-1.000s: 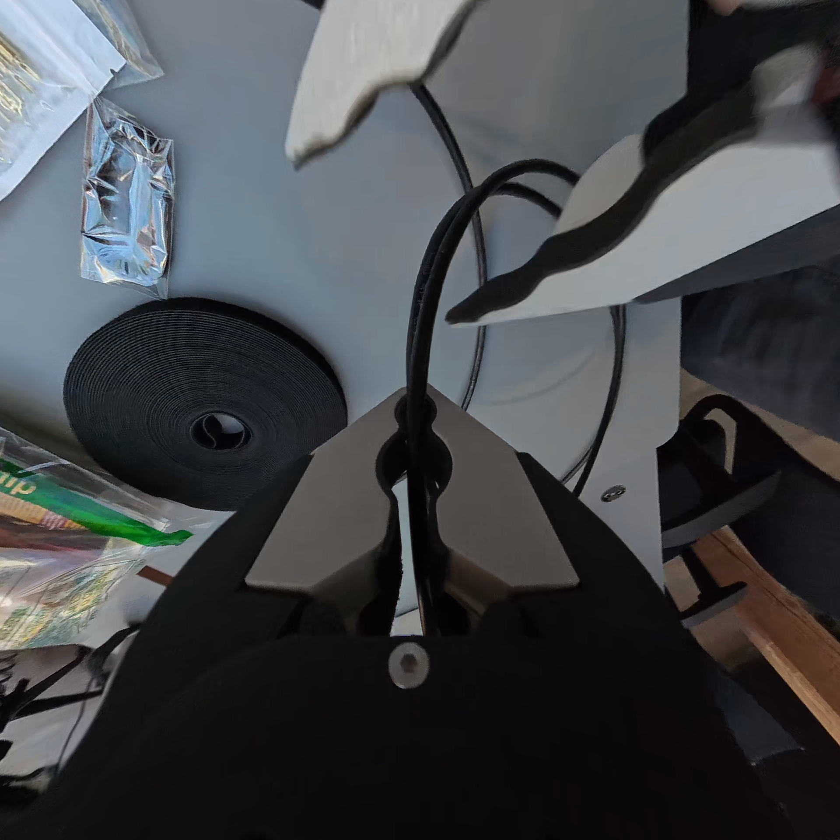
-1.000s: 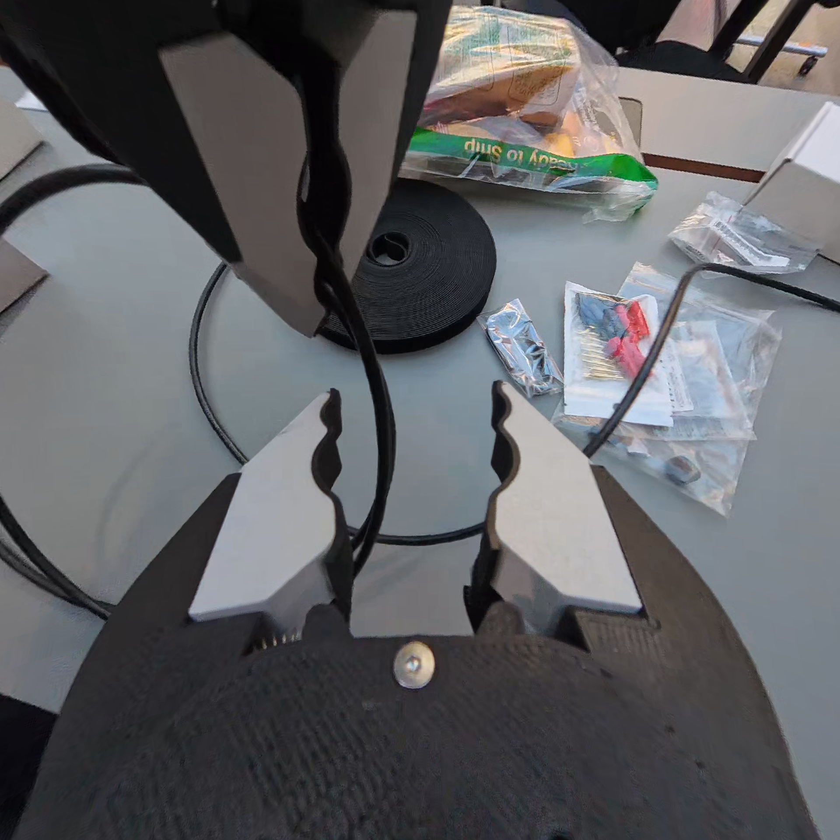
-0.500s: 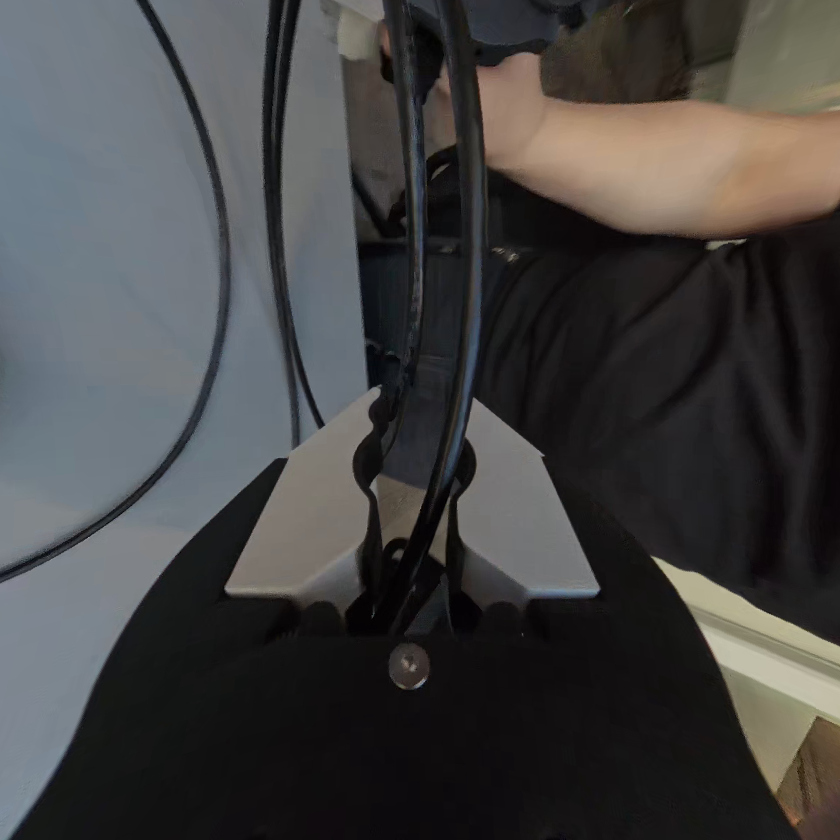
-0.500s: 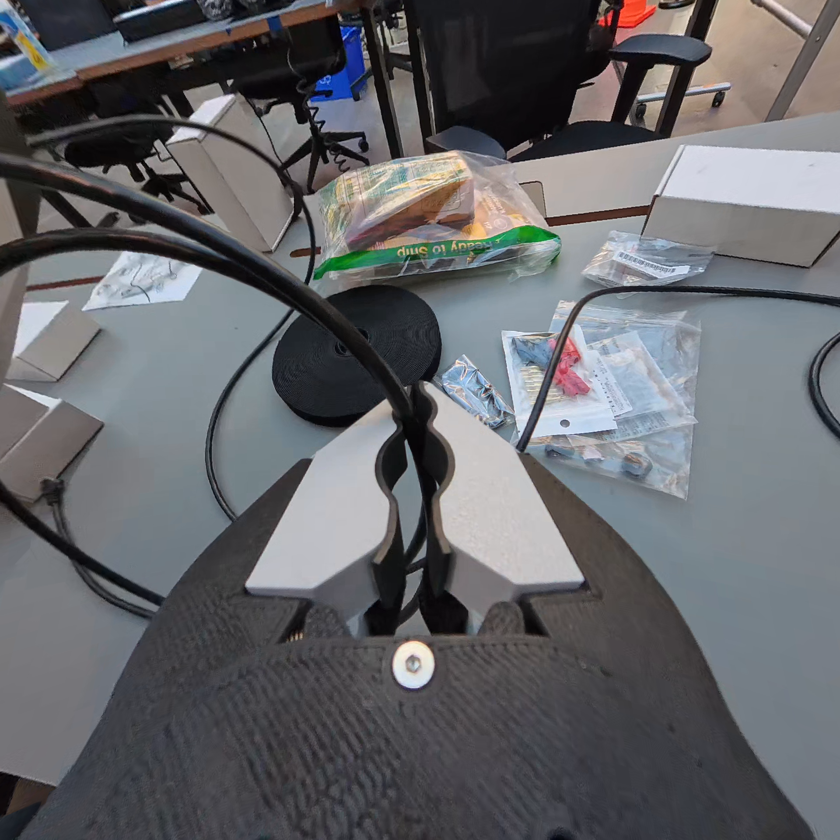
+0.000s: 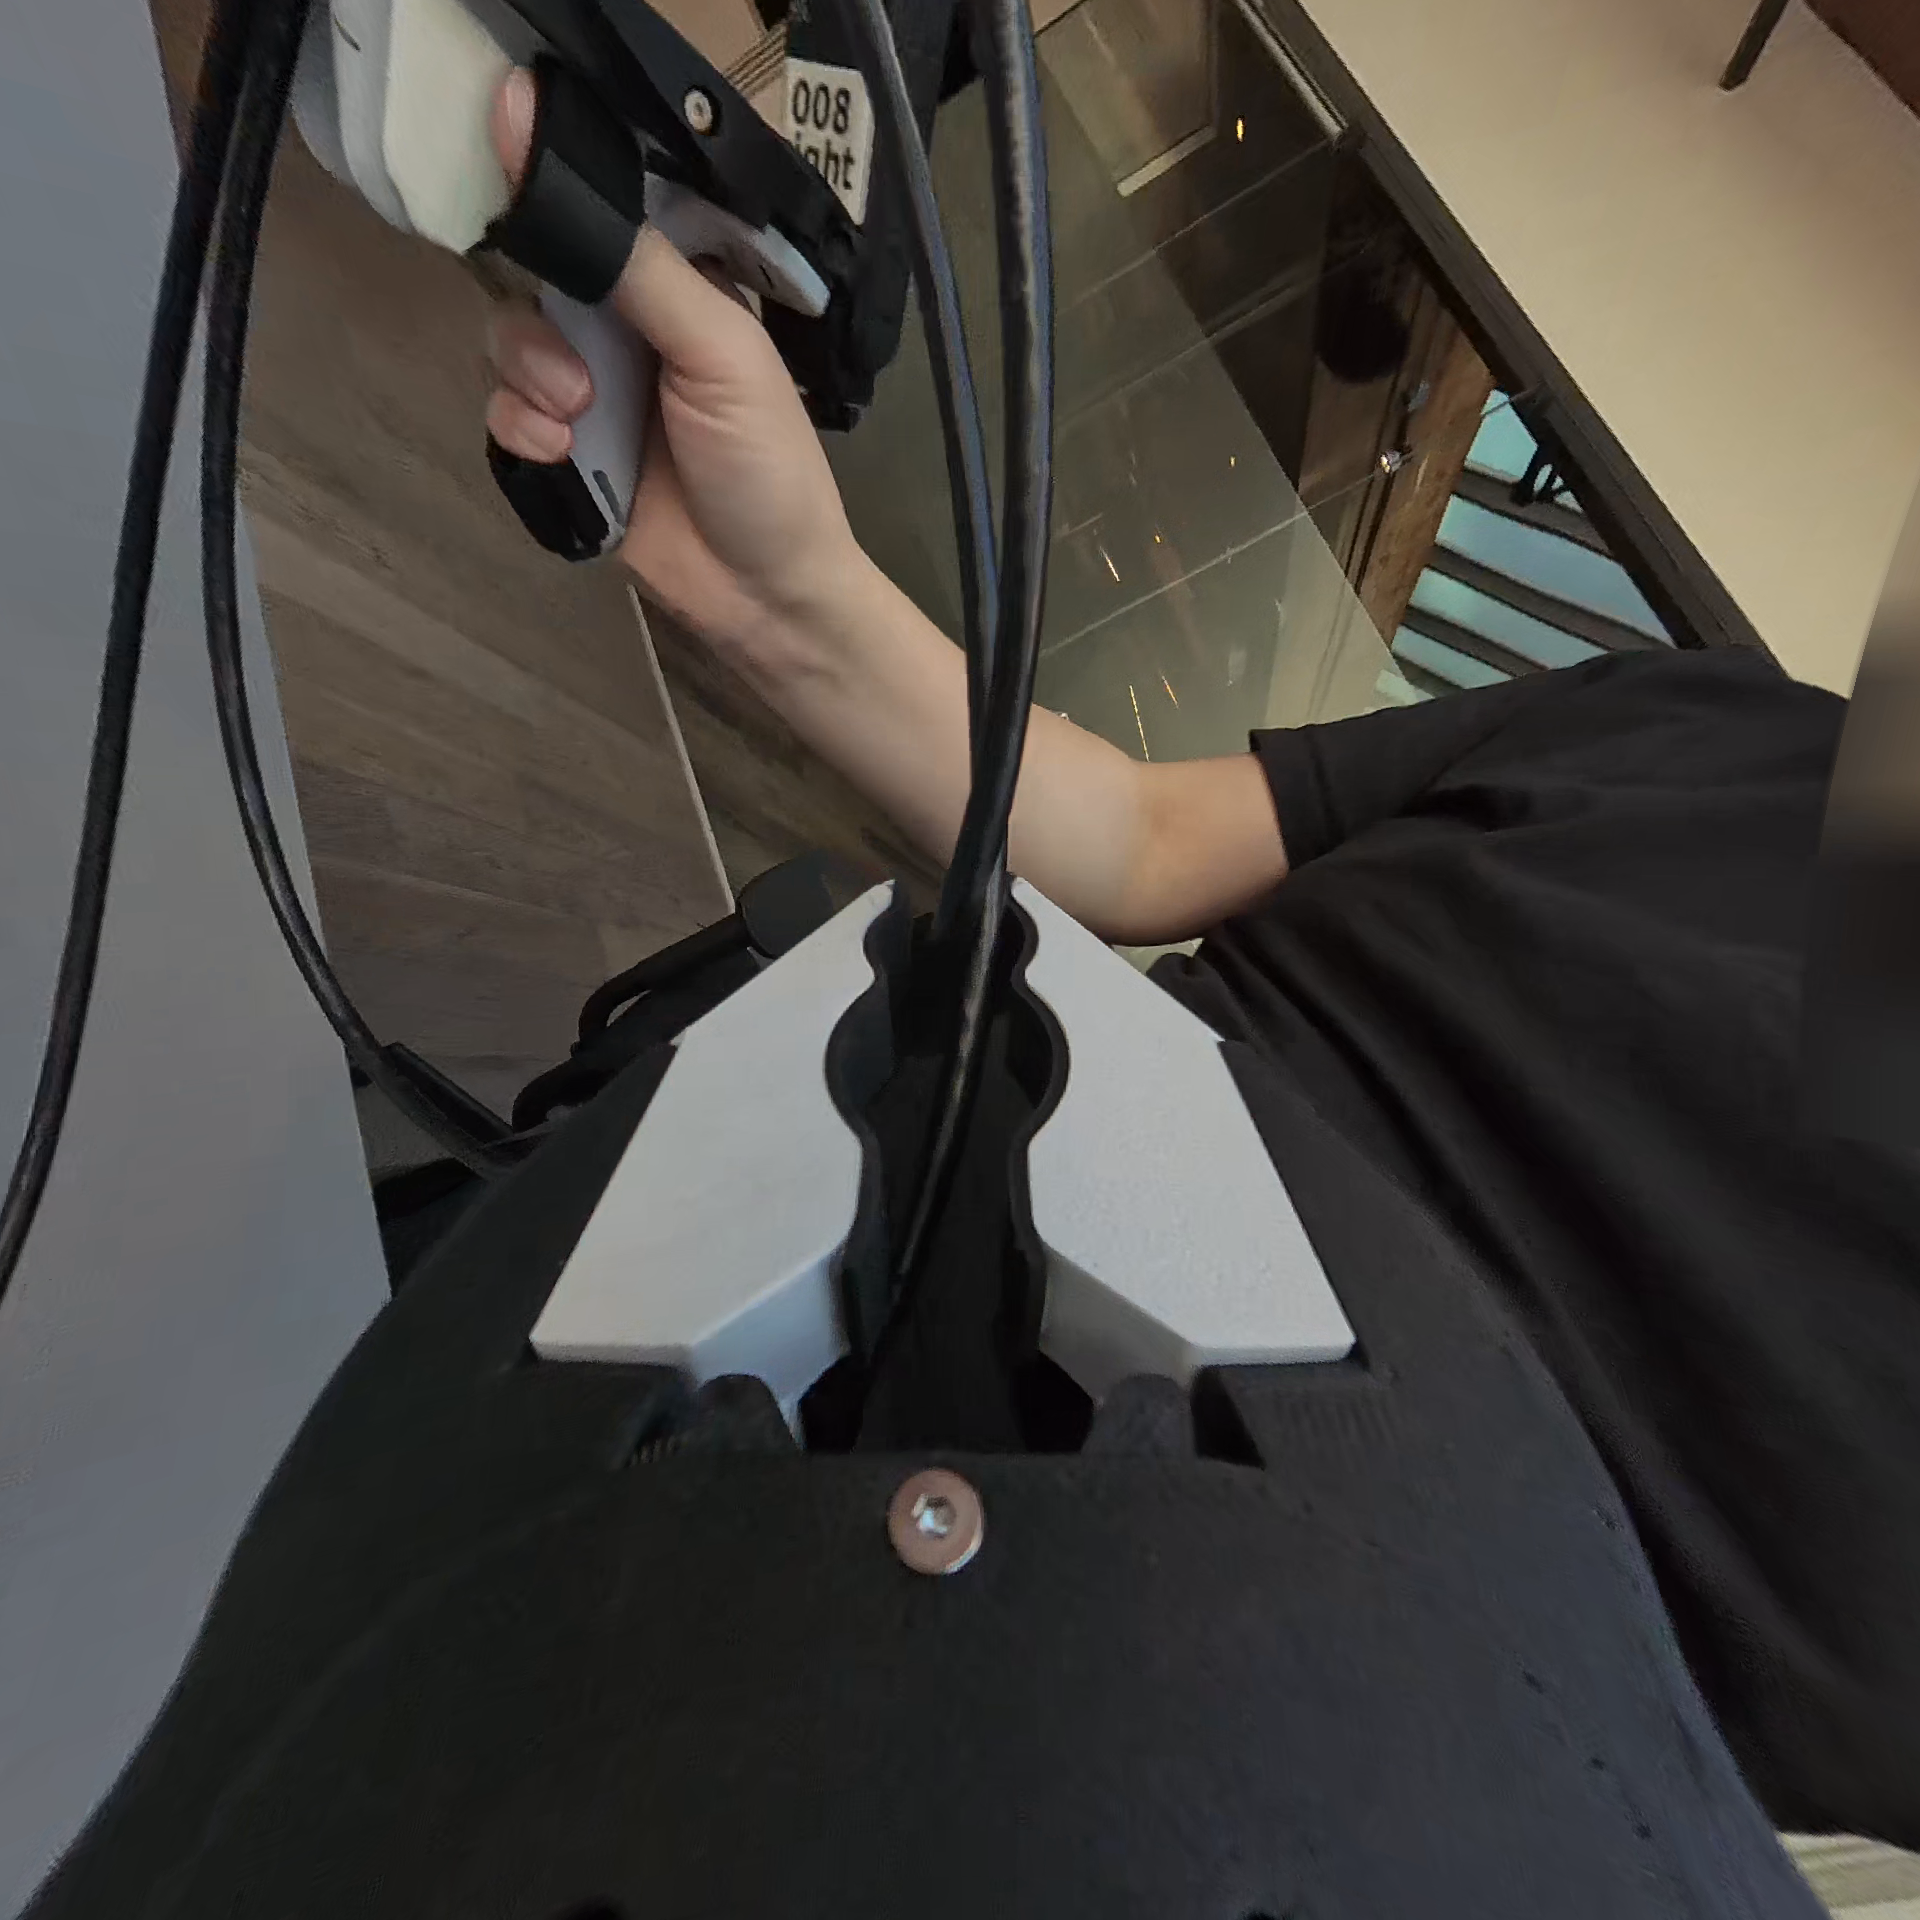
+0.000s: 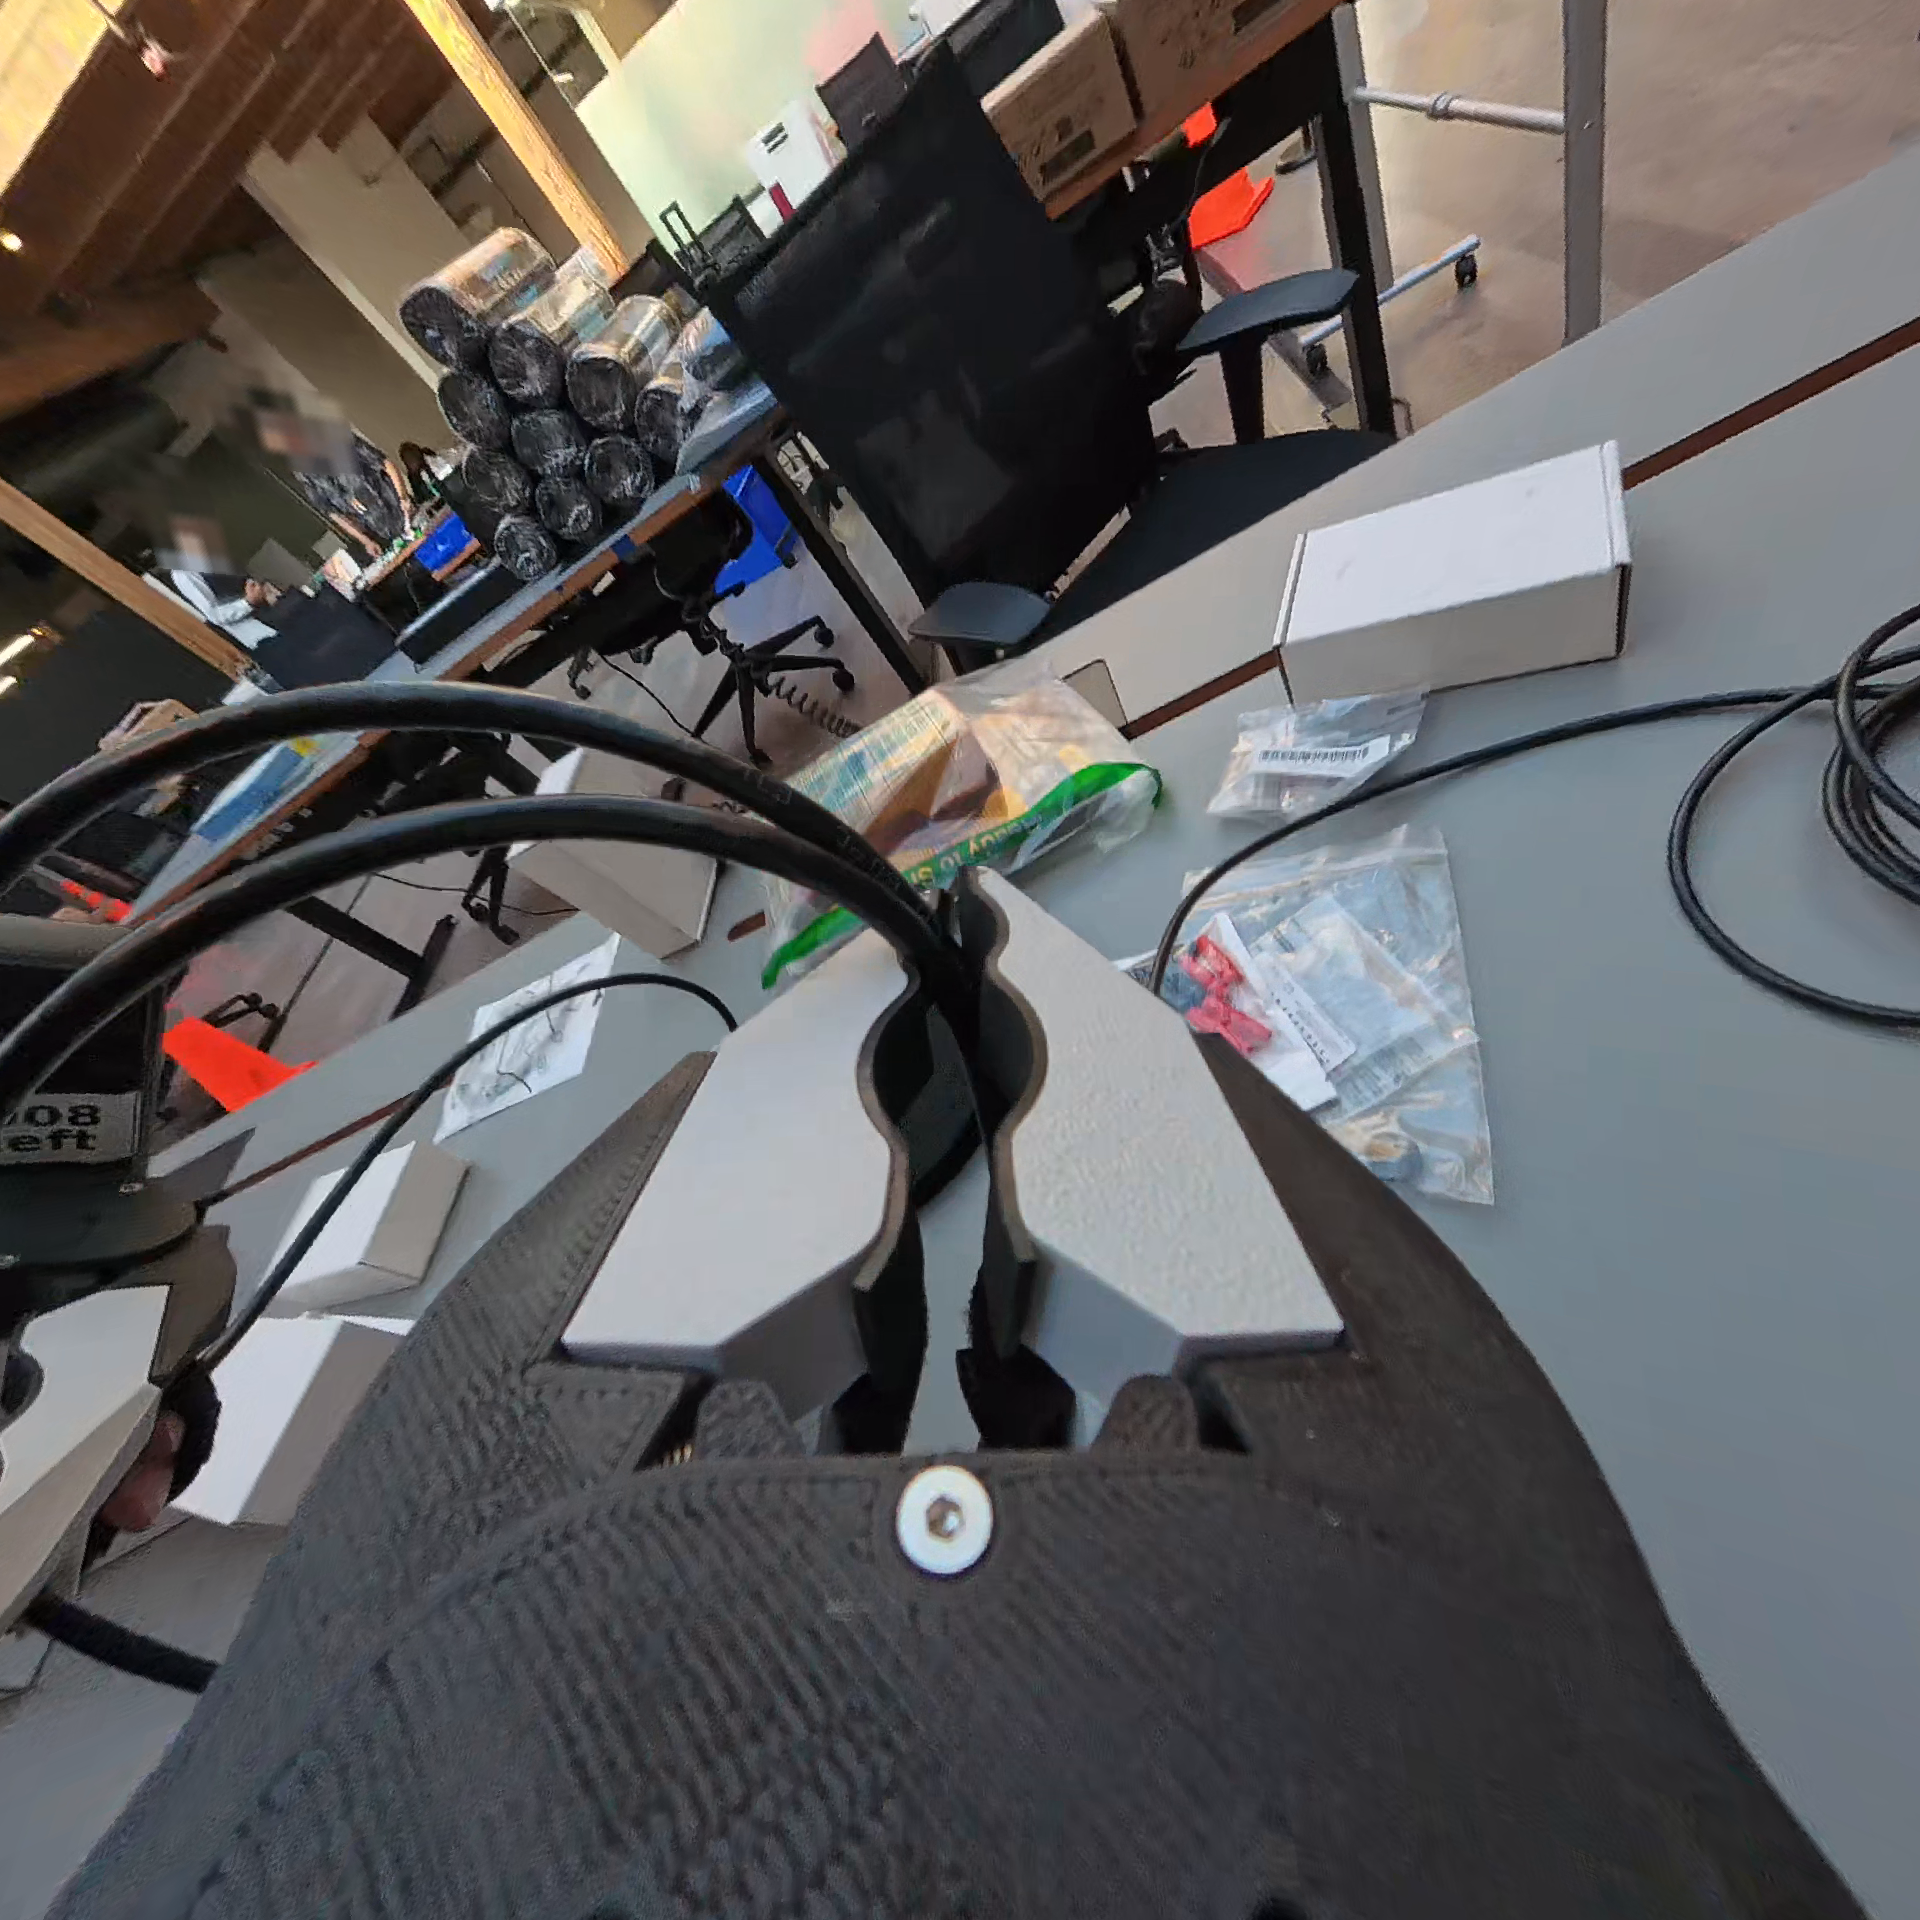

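Note:
A black cable (image 5: 1013, 520) runs in two strands out of my left gripper (image 5: 951, 925), which is shut on it, and rises to the top of the left wrist view. A person's hand (image 5: 717, 436) there holds the handle of the other gripper, above and left of my fingertips. In the right wrist view my right gripper (image 6: 966, 894) is shut on the same cable (image 6: 582, 717). Its two strands arc left toward the left gripper's body (image 6: 73, 1132). Both grippers are held above the grey table (image 6: 1714, 1195).
On the table lie a white box (image 6: 1455, 571), a green-edged plastic bag (image 6: 987, 790), clear bags of small parts (image 6: 1340, 997), a coil of black cable (image 6: 1870, 790) at the right and small white boxes (image 6: 364, 1226) at the left. A black office chair (image 6: 935, 364) stands behind. Spacing between my two grippers at the tips: around 25 centimeters.
My right gripper went from open to shut on the cable loop. Both grippers have lifted and tilted up from the table; the left wrist view swung onto the person's arm.

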Tool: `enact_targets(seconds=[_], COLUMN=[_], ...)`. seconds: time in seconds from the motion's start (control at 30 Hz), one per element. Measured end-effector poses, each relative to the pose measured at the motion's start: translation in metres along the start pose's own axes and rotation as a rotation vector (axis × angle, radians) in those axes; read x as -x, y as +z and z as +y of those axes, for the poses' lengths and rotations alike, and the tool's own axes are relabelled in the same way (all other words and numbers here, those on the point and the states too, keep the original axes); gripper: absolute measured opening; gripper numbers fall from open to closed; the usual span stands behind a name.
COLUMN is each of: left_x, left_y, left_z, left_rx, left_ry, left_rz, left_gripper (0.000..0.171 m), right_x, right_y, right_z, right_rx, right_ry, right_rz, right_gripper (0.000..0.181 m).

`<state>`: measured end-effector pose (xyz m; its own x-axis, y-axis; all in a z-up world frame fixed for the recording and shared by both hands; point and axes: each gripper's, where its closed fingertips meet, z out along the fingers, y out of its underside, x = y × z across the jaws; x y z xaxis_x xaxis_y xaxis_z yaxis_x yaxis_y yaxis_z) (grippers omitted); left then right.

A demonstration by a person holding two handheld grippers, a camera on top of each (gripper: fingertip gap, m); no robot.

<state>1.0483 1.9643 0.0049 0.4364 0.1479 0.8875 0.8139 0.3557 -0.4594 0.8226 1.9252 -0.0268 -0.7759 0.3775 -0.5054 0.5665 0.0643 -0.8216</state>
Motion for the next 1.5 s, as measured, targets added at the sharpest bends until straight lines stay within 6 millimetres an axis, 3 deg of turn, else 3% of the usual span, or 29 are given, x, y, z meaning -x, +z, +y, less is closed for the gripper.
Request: enact_targets(seconds=[0.13, 0.3, 0.4, 0.47, 0.57, 0.67, 0.8, 0.9, 1.0, 1.1, 1.2, 1.33, 1.5], left_x=[-0.039, -0.090, -0.130, -0.157, -0.176, -0.190, -0.204, -0.226, -0.246, -0.254, -0.249, -0.215, -0.124], left_y=[-0.006, -0.012, -0.009, -0.001, 0.008, 0.010, -0.001, -0.008, -0.007, 0.004, 0.025, 0.058, 0.105], left_z=[-0.033, -0.054, -0.074, -0.090, -0.125, -0.166, -0.241, -0.299, -0.355, -0.401, -0.431, -0.442, -0.447], left_rx=[0.084, 0.425, 0.573, 0.624, 0.644, 0.573, 0.400, 0.324, 0.286, 0.317, 0.370, 0.405, 0.457], left_ry=[0.101, 0.321, 0.503, 0.631, 0.841, 0.946, 1.065, 1.103, 1.102, 1.102, 1.057, 0.994, 0.823], left_rz=[-0.043, -0.202, -0.256, -0.268, -0.398, -0.524, -0.739, -0.848, -0.932, -1.040, -1.123, -1.175, -1.201], left_gripper=[0.009, 0.009, 0.013, 0.005, 0.000, 0.000, 0.000, 0.000, 0.000, 0.000, 0.000, 0.000, 0.000], right_x=[0.022, 0.059, 0.088, 0.109, 0.128, 0.139, 0.145, 0.124, 0.095, 0.062, 0.029, -0.023, -0.122], right_y=[-0.007, -0.022, -0.036, -0.047, -0.068, -0.094, -0.128, -0.147, -0.161, -0.169, -0.171, -0.171, -0.158], right_z=[-0.048, -0.115, -0.170, -0.208, -0.271, -0.336, -0.400, -0.421, -0.424, -0.419, -0.413, -0.410, -0.399], right_rx=[-0.008, -0.009, -0.052, -0.078, -0.139, -0.188, -0.181, -0.114, -0.051, -0.008, 0.010, 0.048, 0.167], right_ry=[-0.033, -0.085, -0.130, -0.173, -0.242, -0.338, -0.471, -0.528, -0.503, -0.485, -0.462, -0.487, -0.485], right_rz=[-0.046, -0.126, -0.193, -0.225, -0.219, -0.171, -0.058, 0.057, 0.107, 0.118, 0.088, 0.046, 0.004], right_gripper=[0.000, 0.000, 0.000, 0.000, 0.000, 0.000, 0.000, 0.000, 0.000, 0.000, 0.000, 0.000, 0.000])
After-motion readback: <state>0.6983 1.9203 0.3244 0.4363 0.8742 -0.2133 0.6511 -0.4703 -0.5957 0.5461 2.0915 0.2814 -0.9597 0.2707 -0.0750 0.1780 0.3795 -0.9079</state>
